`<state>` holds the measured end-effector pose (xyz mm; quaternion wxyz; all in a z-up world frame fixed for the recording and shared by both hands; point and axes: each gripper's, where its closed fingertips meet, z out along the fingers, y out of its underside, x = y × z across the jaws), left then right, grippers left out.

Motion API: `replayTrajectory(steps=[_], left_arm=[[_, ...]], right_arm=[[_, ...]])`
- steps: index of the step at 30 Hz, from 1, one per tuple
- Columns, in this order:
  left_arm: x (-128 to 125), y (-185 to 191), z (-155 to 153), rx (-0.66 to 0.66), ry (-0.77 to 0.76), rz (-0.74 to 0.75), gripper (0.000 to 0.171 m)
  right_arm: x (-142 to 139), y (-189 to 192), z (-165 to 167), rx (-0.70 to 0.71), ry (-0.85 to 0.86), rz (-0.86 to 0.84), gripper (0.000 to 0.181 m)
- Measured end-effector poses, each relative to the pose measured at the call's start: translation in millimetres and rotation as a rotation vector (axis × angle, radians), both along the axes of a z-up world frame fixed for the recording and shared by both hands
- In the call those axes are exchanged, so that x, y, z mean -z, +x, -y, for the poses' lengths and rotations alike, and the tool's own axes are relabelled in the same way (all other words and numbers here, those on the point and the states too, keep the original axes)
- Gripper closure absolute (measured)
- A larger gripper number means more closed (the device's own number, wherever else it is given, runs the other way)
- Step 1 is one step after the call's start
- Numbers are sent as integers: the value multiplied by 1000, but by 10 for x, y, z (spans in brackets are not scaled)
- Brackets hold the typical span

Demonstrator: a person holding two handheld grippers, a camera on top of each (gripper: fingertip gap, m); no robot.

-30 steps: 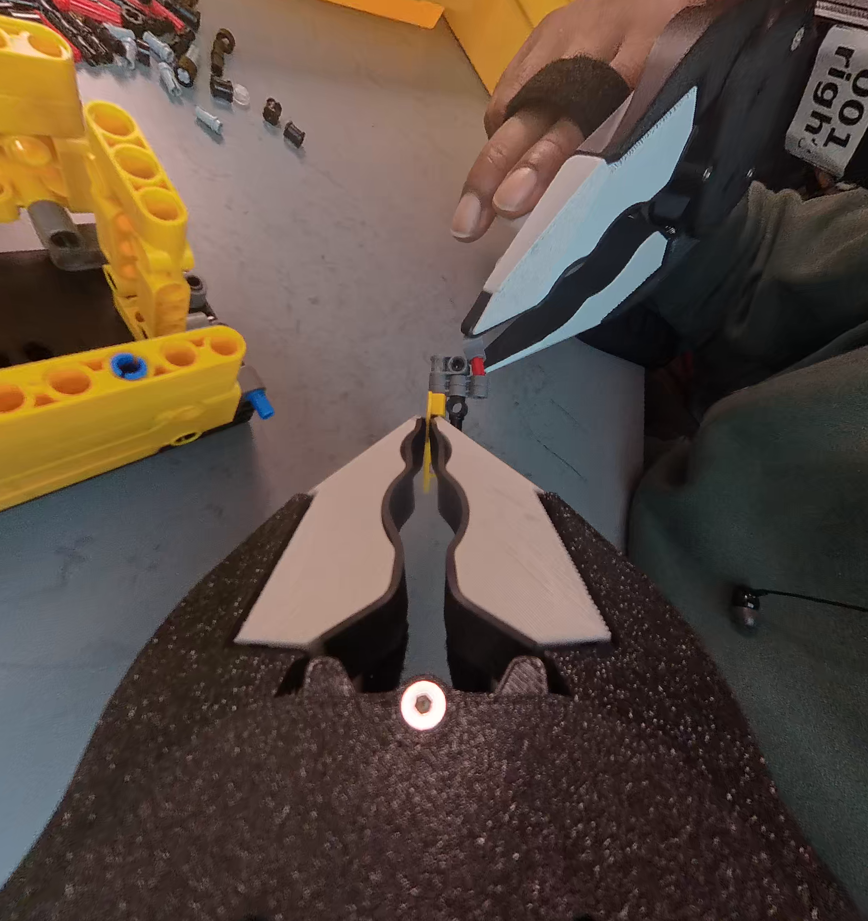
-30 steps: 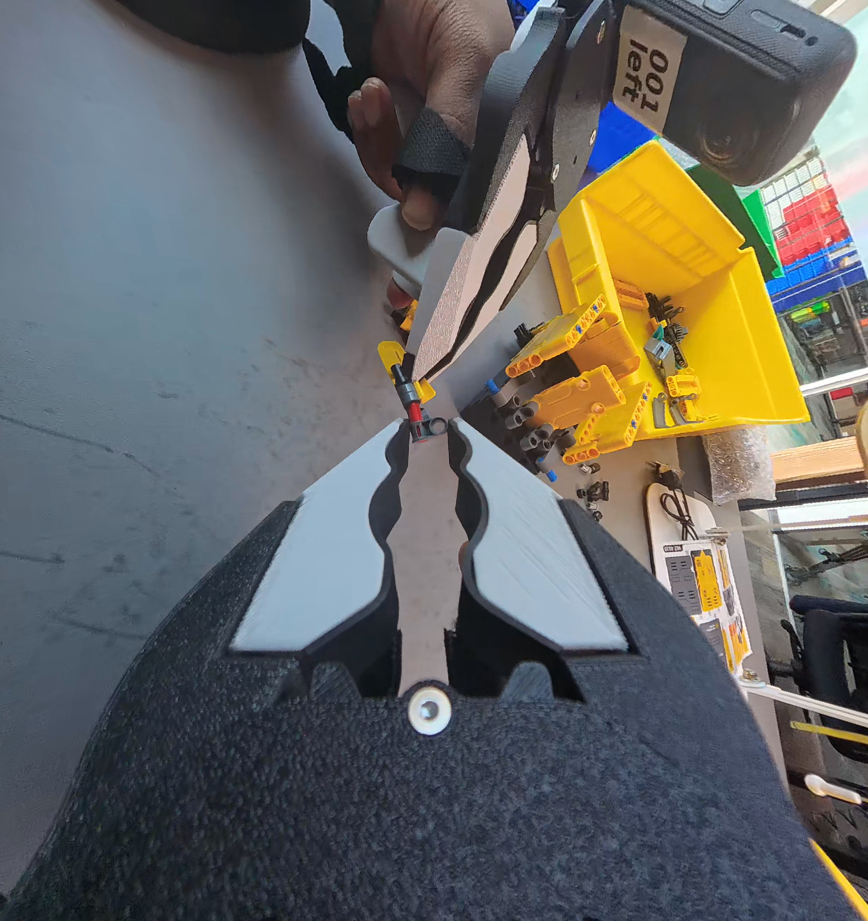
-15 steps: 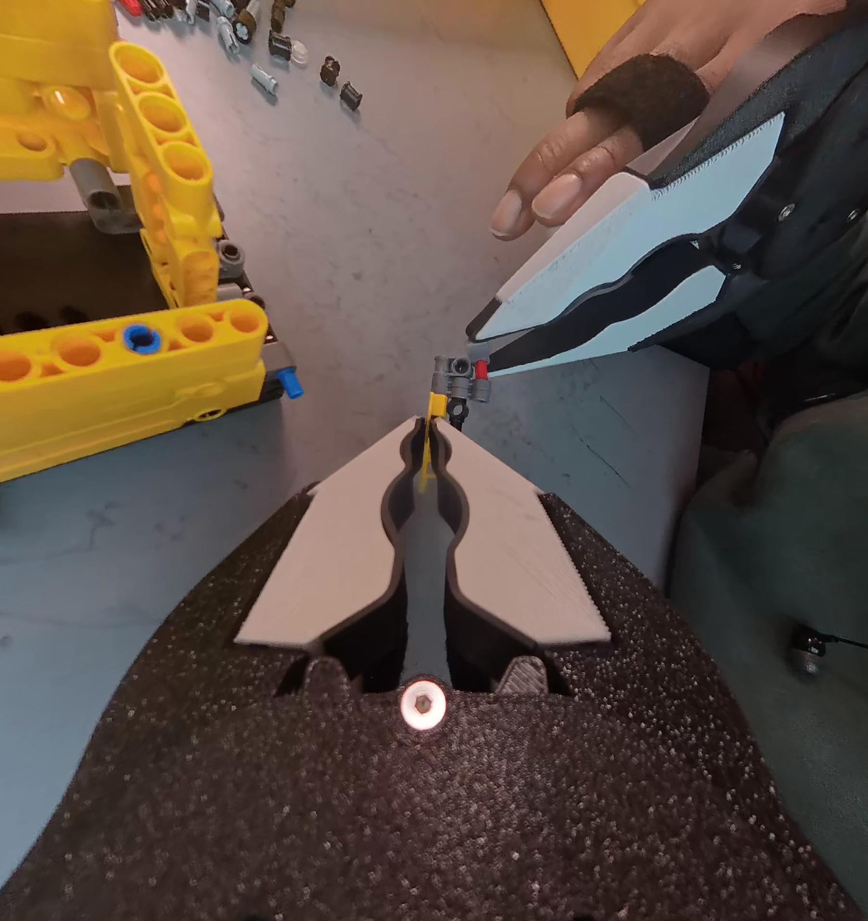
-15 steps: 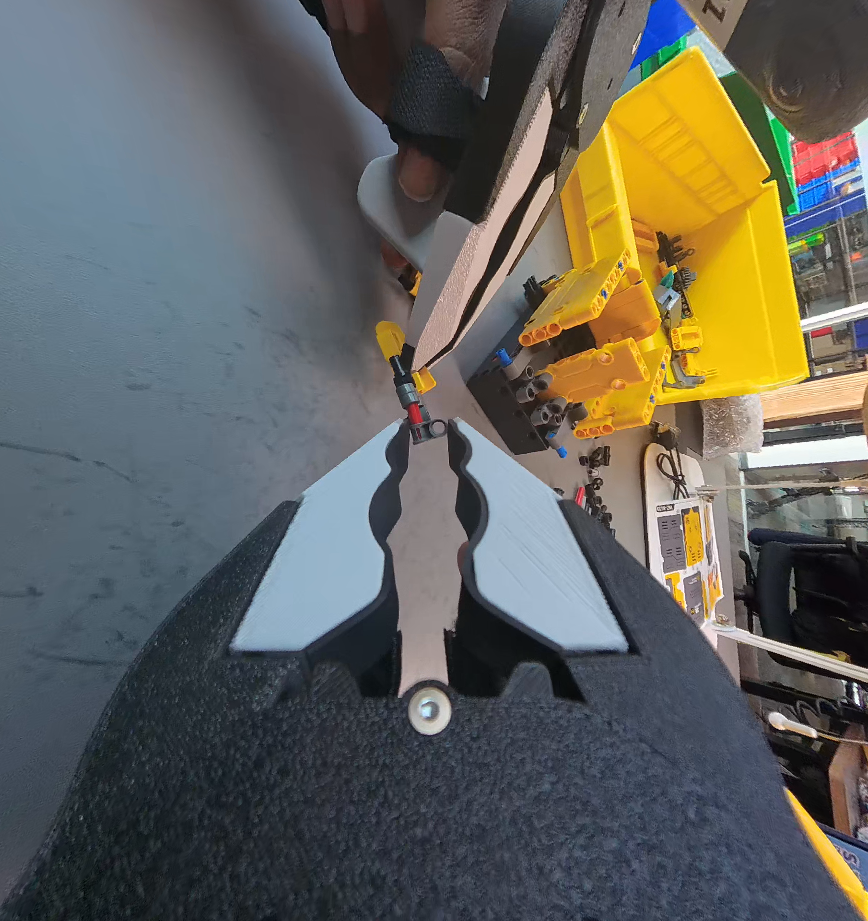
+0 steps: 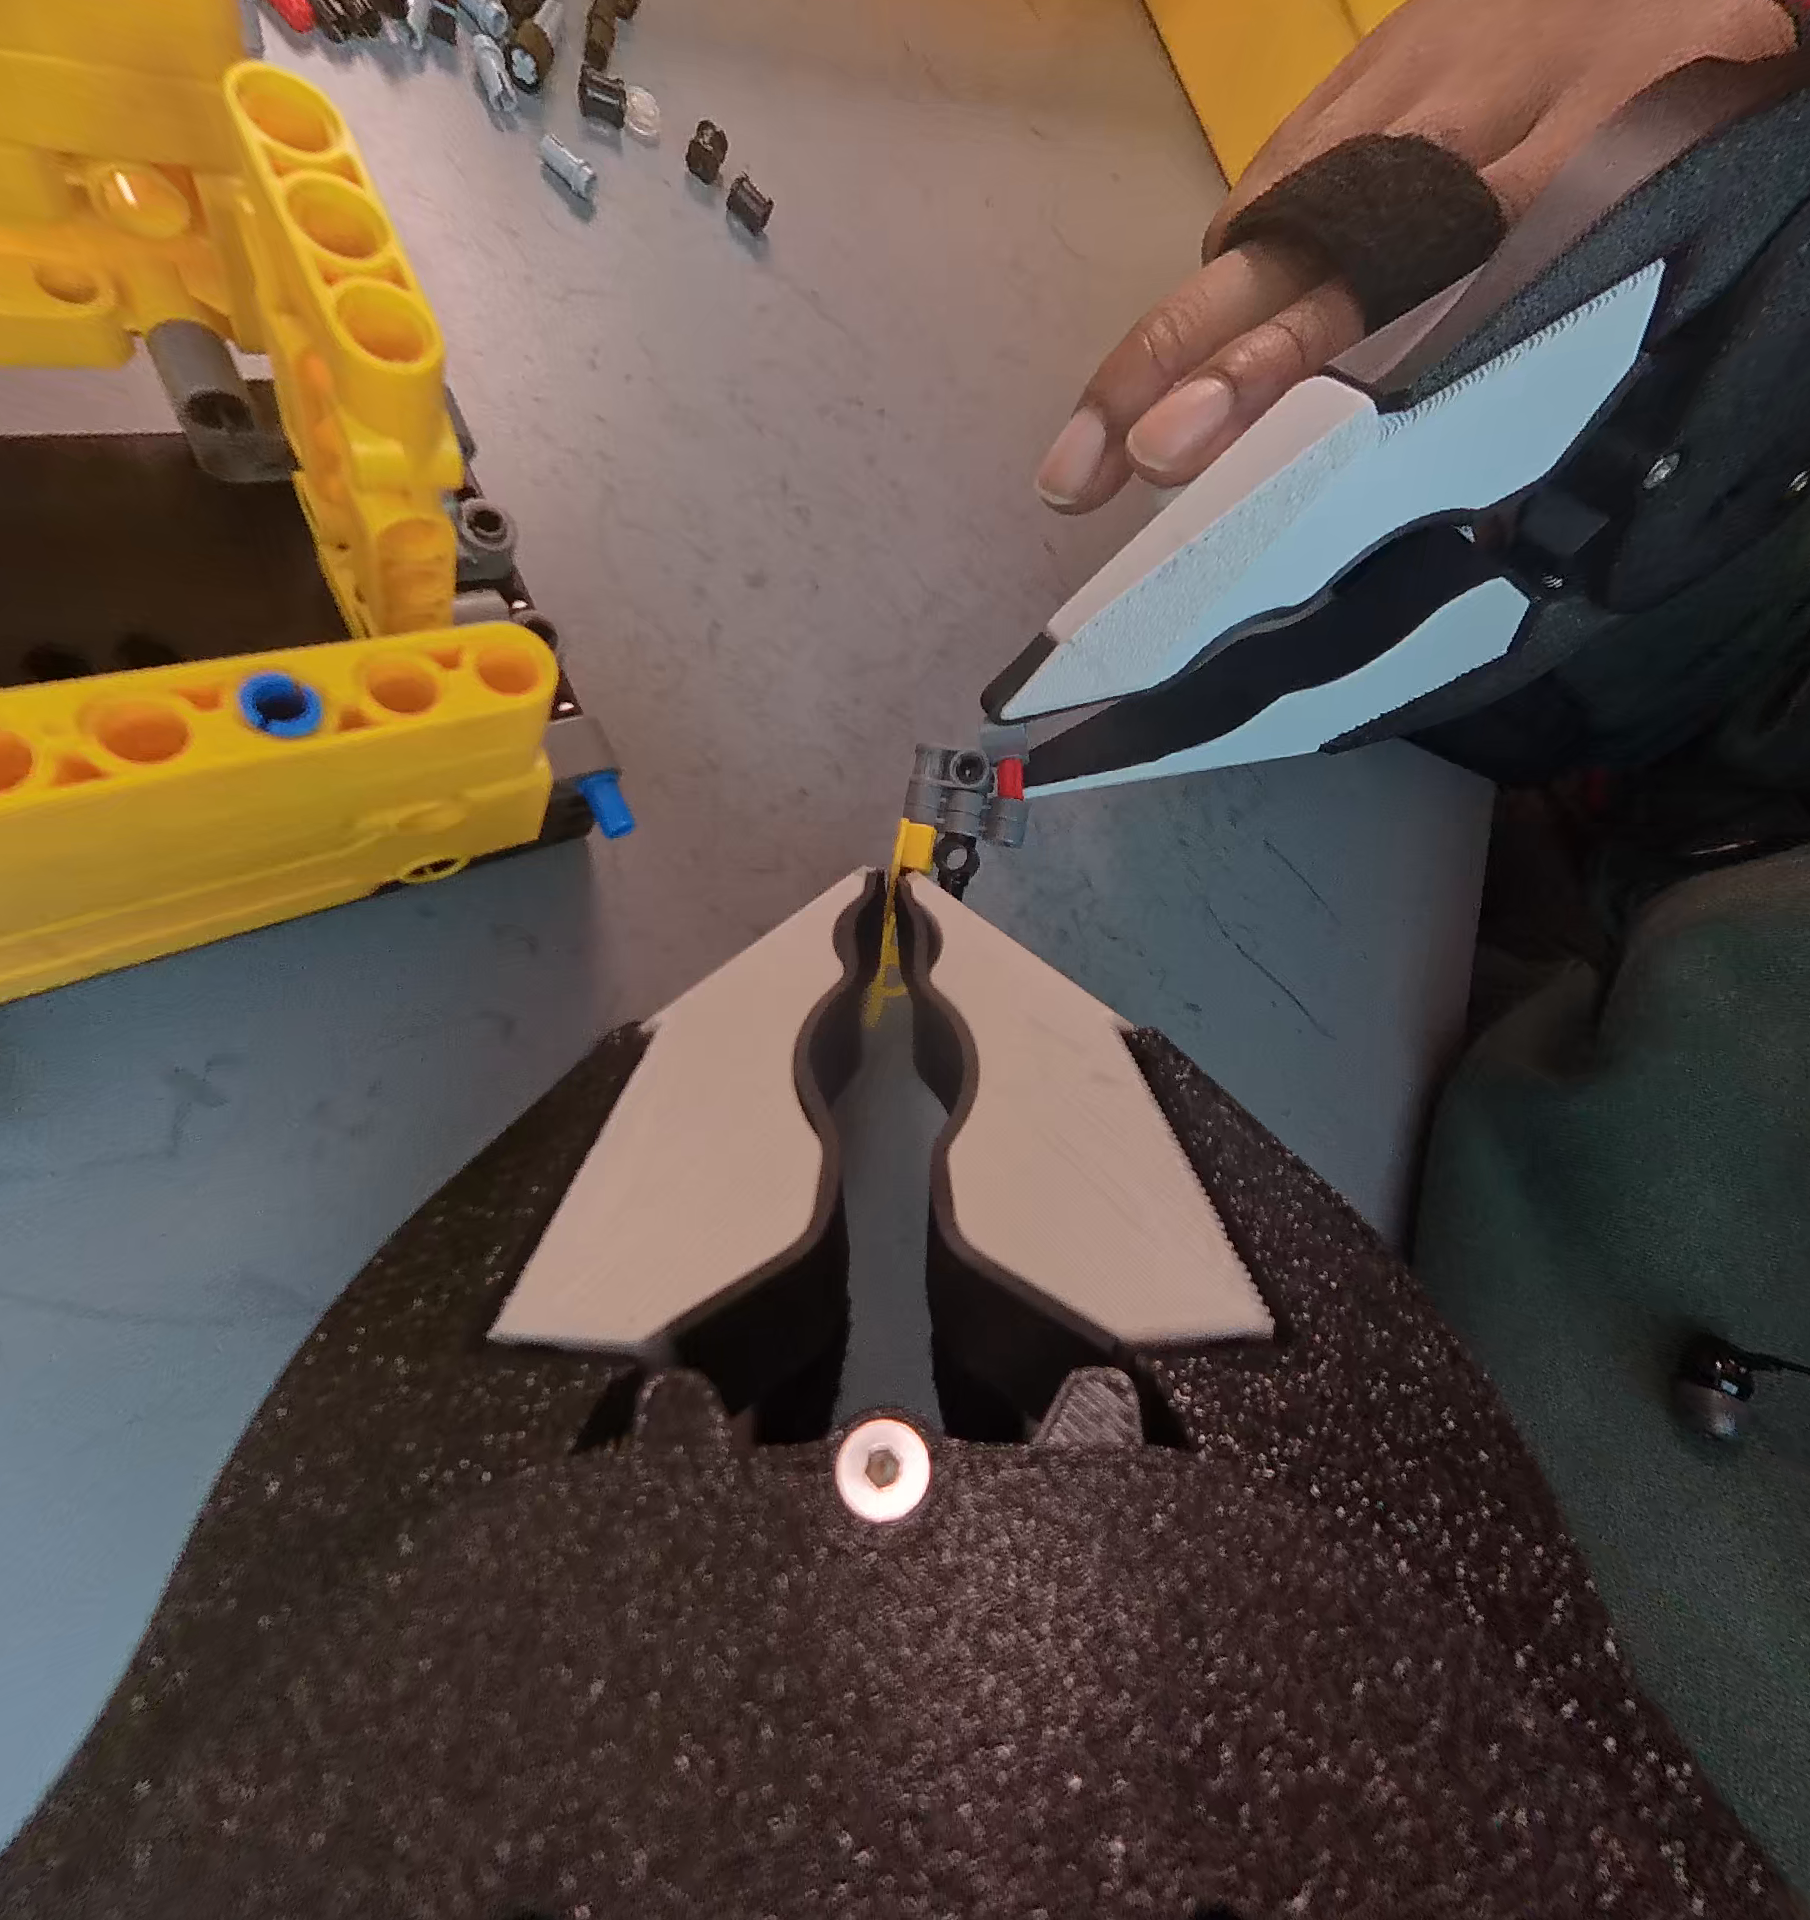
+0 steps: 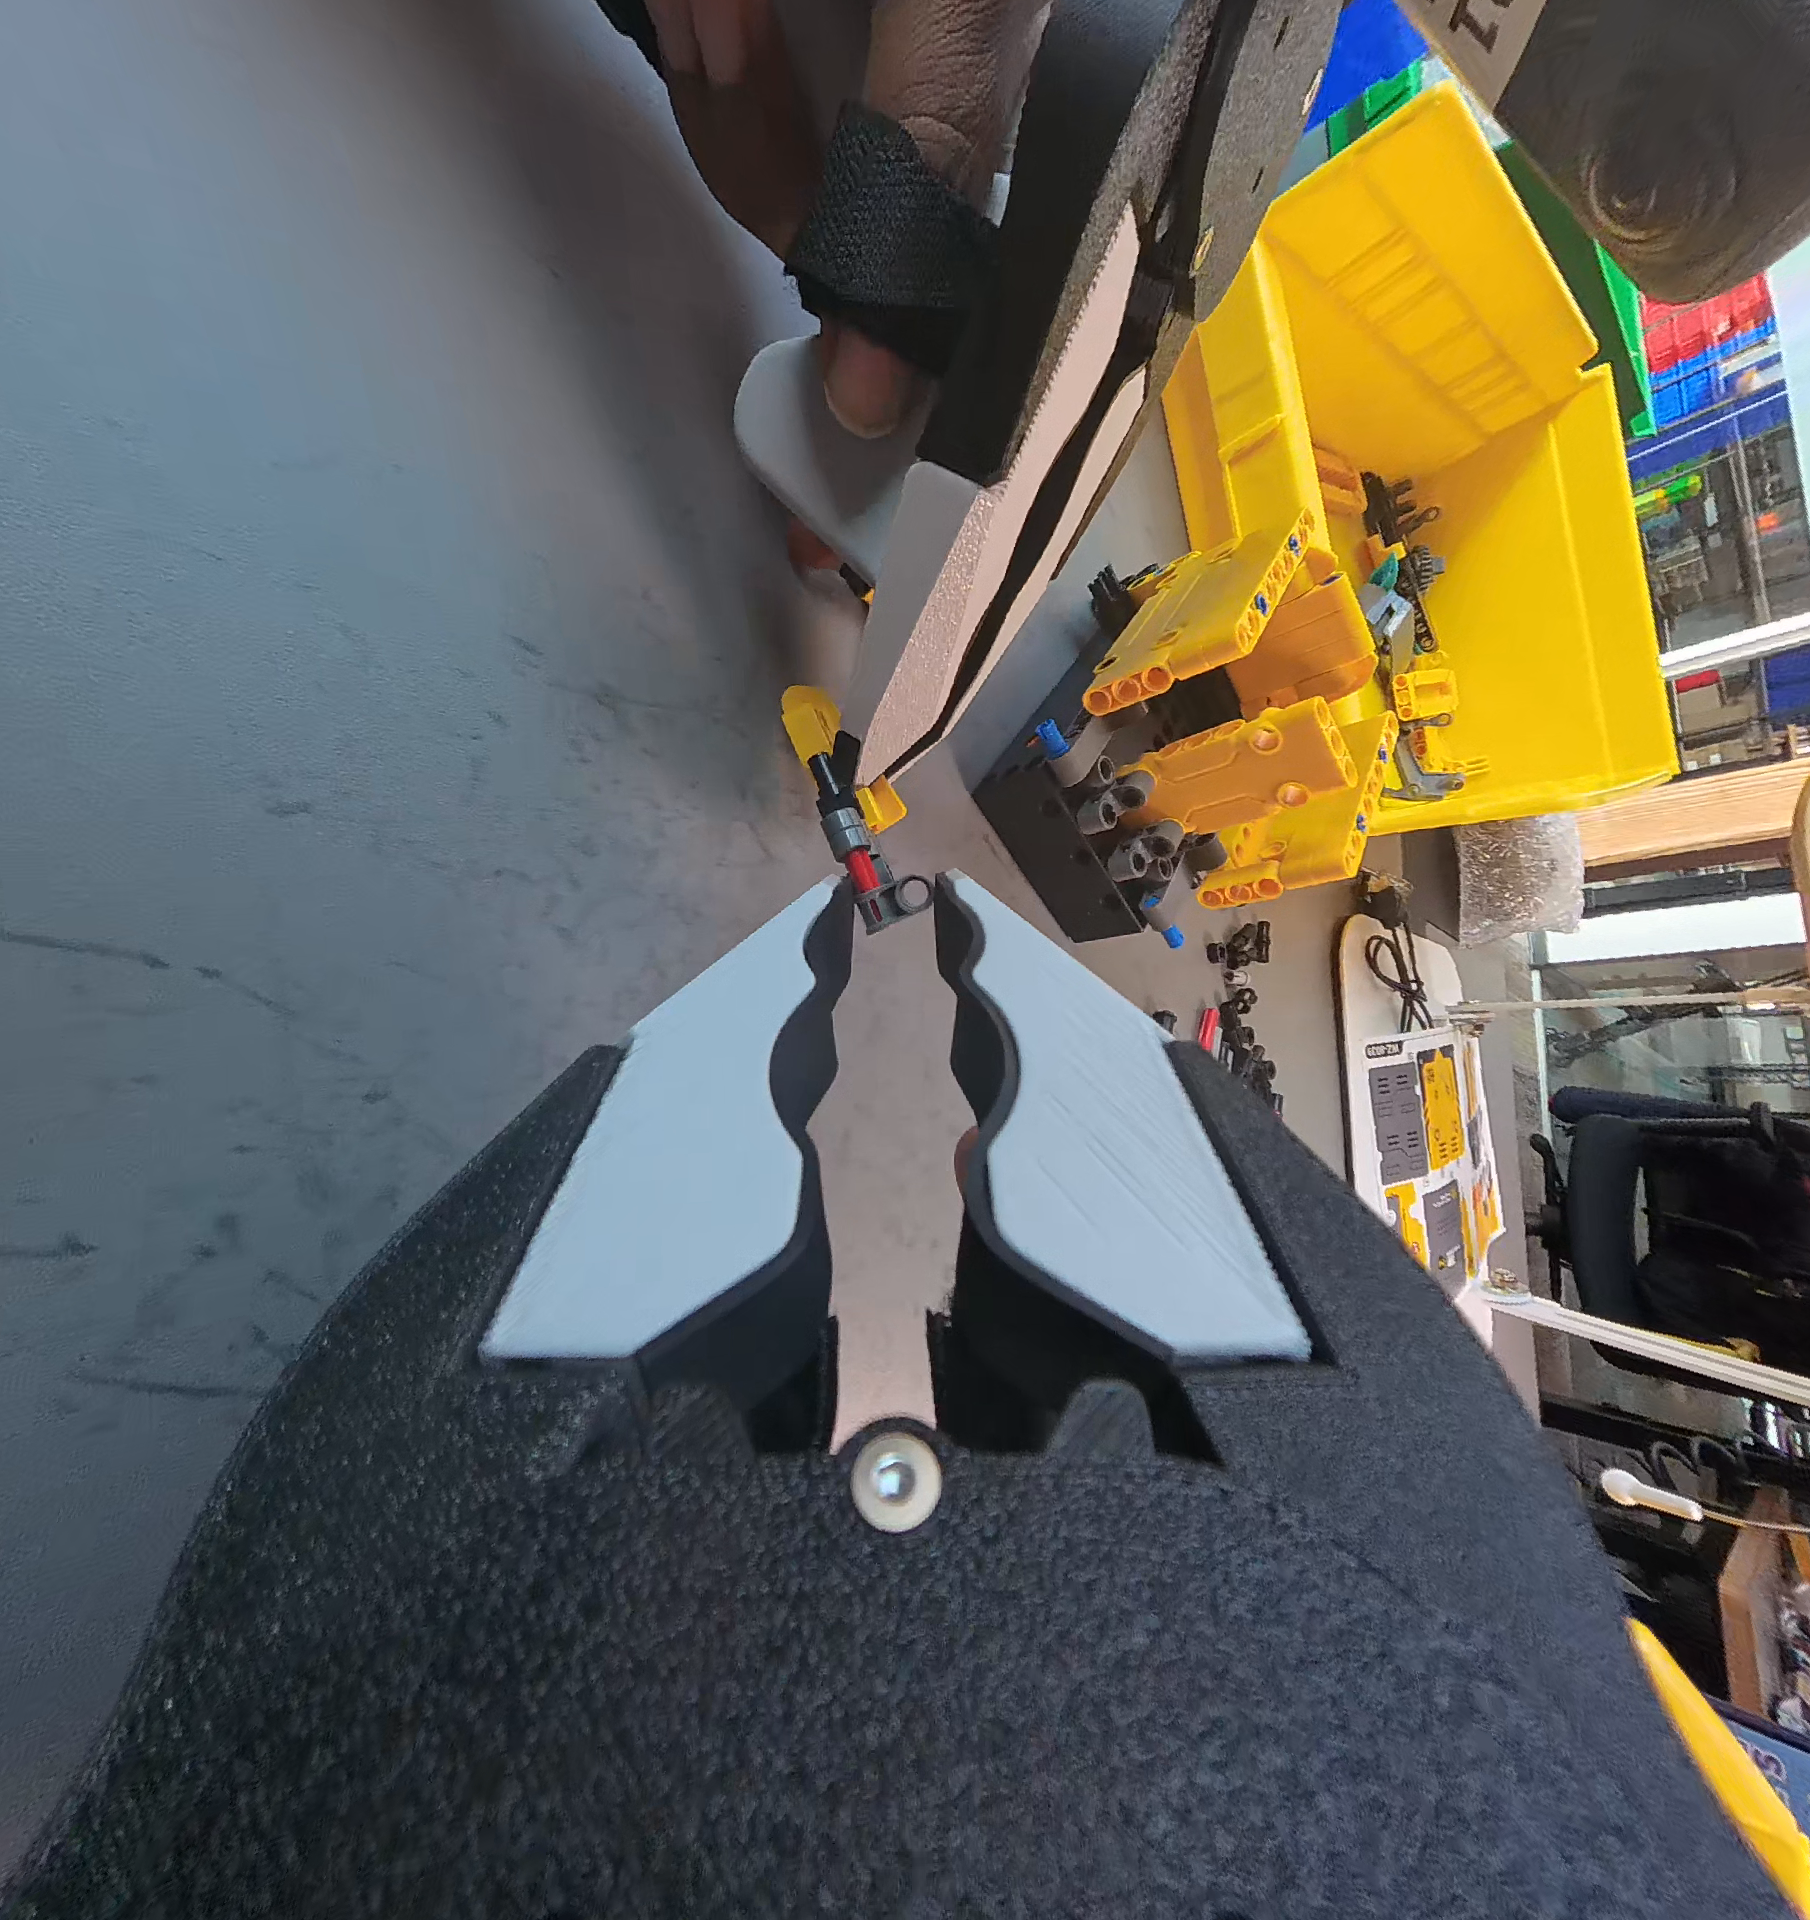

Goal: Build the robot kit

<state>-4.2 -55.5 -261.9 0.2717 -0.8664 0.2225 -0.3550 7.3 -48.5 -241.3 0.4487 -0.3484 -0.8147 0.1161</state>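
Clamping the left tool (image 5: 885, 883) almost fully together, with only a sliver of gap between the jaws, and pinching a thin yellow piece (image 5: 913, 842) edge-on between the very tips. Nipping it right at the tips, apparently so that the rest of the little chain of parts sticks out free in front.

Meeting it from the side with the right tool (image 5: 1007, 767), jaws narrowed to a small gap and gripping the grey connector (image 5: 958, 790) with its red stub at the other end of that same chain. Holding one end in each tool, seemingly to steady the two ends against each other. Hovering the whole chain above the desk (image 5: 828, 416), near its front edge and touching nothing else.

Seen from the right wrist view: lining up yellow, black, grey and red in a short row from the left tool's tip down to the right tool's tips.

Curling the person's right hand (image 5: 1348, 208) round the right tool, one finger through a black strap, likely for a firm hold.

Standing off to the left of the tools, well apart: a yellow beam build (image 5: 236, 748) on a black base plate (image 5: 101, 540). Lying farther back on the desk: loose small parts (image 5: 589, 94). Sitting beyond the build in the right wrist view: a yellow bin (image 6: 1452, 416), with a printed sheet (image 6: 1431, 1143) lying flat on the desk nearby.
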Motion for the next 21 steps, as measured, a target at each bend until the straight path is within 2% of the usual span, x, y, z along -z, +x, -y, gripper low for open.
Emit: replayTrajectory(steps=[5,15,21], left_arm=[[1,32,38,46,26,-6,171],[66,79,80,131,139,-126,171],[46,96,72,129,138,-100,171]], right_arm=[[8,30,20,-28,-50,-13,167],[93,99,57,-62,-78,-15,166],[73,114,55,-63,-81,-38,167]])
